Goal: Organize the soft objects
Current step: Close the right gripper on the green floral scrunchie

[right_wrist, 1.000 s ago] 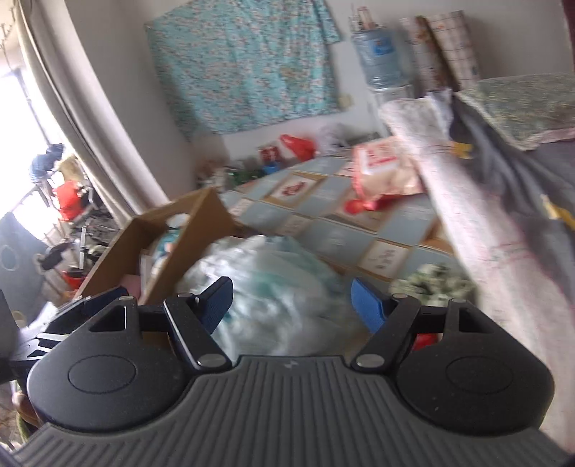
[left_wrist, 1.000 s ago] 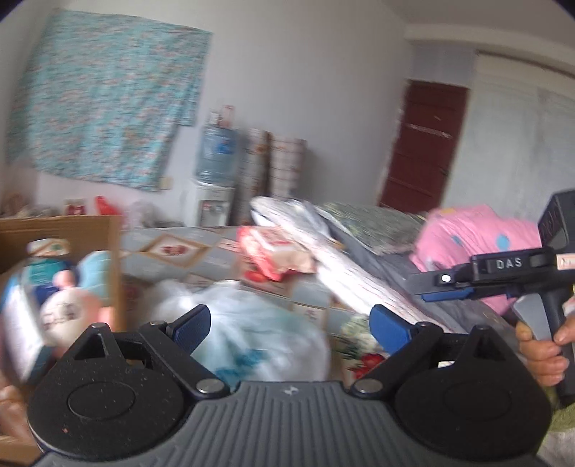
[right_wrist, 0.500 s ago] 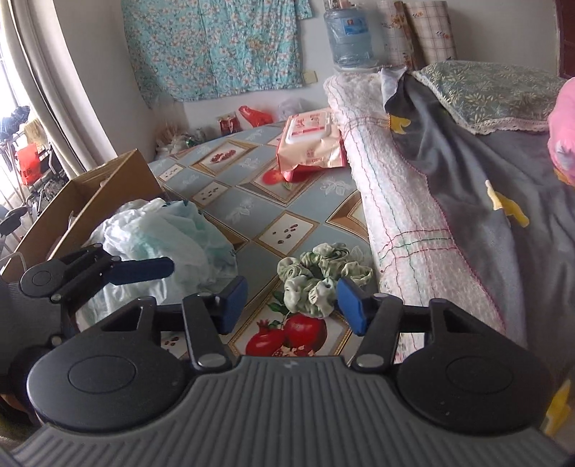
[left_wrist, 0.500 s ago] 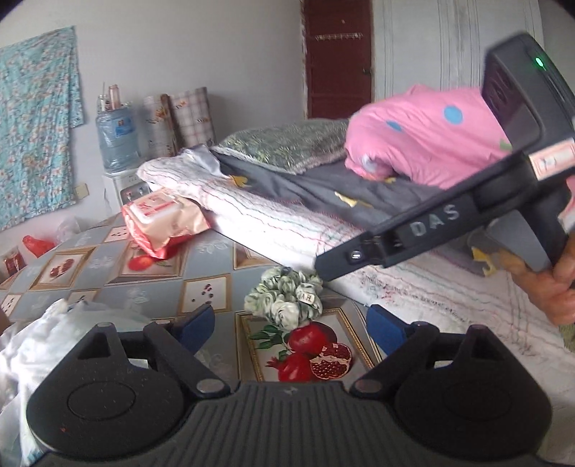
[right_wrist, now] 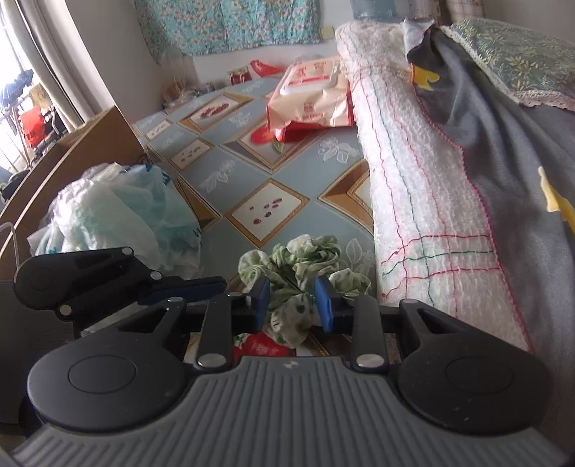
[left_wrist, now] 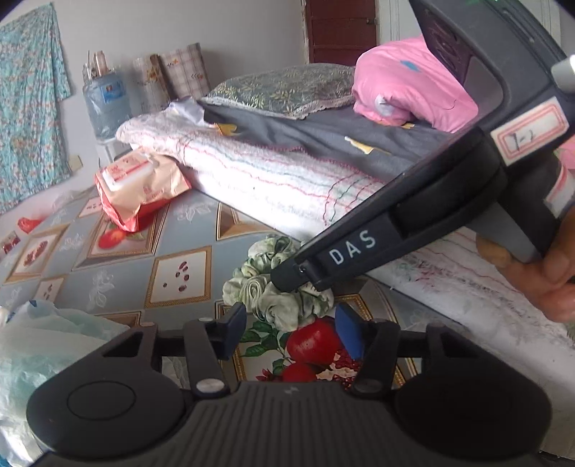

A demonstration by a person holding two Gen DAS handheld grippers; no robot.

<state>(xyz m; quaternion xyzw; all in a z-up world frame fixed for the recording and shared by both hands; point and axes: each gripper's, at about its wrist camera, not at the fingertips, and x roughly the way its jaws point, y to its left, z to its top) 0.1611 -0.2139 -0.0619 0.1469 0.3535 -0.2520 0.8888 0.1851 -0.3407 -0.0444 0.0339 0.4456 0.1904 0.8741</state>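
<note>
Red-and-beige wipes packet [right_wrist: 312,97] at 12 o'clock on patterned mat [right_wrist: 251,179], cardboard box [right_wrist: 72,158] at 9 o'clock, water jug [left_wrist: 104,100] at 11 o'clock against wall, floral wall cloth [right_wrist: 233,21] at 12 o'clock.

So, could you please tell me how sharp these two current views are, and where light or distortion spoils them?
Left wrist view: the green-and-white floral fabric scrunchie is sharp; the right gripper, close to the lens, looms large, and the fisheye darkens the corners. Right wrist view: the scrunchie and the pink-and-red wet-wipes packet are crisp, the window at the left edge is blown out, and the white stitched quilt curves.
</note>
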